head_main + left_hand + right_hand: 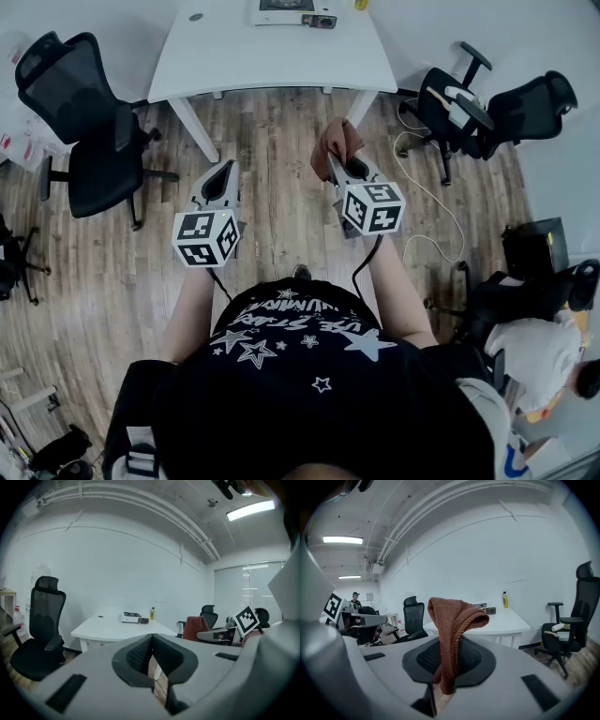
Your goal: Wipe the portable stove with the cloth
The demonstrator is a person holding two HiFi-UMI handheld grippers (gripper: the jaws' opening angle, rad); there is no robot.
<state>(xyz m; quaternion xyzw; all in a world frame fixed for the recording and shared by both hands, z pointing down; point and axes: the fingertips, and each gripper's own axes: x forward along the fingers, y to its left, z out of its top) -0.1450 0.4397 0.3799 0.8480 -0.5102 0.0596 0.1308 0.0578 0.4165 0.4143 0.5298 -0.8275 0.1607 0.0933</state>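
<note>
- Presently, left gripper [222, 174]: held out ahead of the torso on a forward-stretched forearm, above the wooden floor [281, 216], its nose turned toward the white counter [234, 56]. Jaws are closed together with nothing between them.
- Right gripper [340, 159]: carried beside the left one, forearm likewise extended, tip a little nearer the counter. Jaws are clamped on the cloth.
- Cloth [452, 620]: rust-brown and knitted, bunched into a fold. It is pinched partway along, the upper loop rising above the jaws and flopping over, the lower end hanging just beneath them.
- Portable stove [133, 617]: pale body, sitting on the far part of the counter, well apart from both grippers and from the cloth.
- Yellow bottle [505, 600]: upright on the counter, just beside the stove.
- Black office chair [89, 122]: on the floor at the counter's left side in the head view. Further dark chairs stand at its right.
</note>
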